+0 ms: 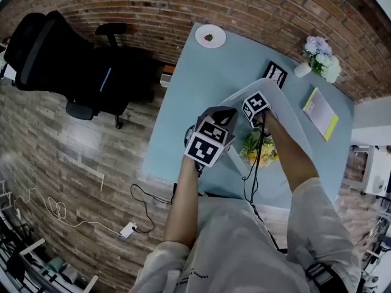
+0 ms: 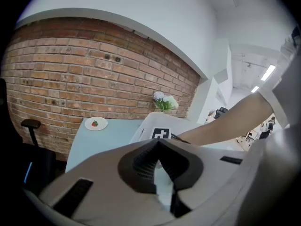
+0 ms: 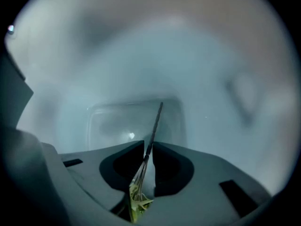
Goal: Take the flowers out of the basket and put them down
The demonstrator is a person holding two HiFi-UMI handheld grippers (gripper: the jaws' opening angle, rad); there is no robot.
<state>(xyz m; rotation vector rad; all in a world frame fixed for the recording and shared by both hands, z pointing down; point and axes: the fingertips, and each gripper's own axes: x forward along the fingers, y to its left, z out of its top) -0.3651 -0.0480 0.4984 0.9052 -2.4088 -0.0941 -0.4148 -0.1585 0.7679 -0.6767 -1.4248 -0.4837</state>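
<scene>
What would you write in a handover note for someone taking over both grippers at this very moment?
Left gripper: jaw tips together, nothing seen in them, held beside the basket.
Right gripper: pointing down inside the basket, jaws slightly apart with a flower stem between them, apparently not clamped.
Flowers: in the basket.
Done: none lie on the table yet.
Left: close on the stem, lift the flowers out, set them down.

Red brick wall (image 1: pixel 183 11) far side, wood-plank floor (image 1: pixel 79 157) on L, black office chair (image 1: pixel 73 66) L of pale-blue bench (image 1: pixel 208 78); white cable (image 1: pixel 55 209) near L.
</scene>
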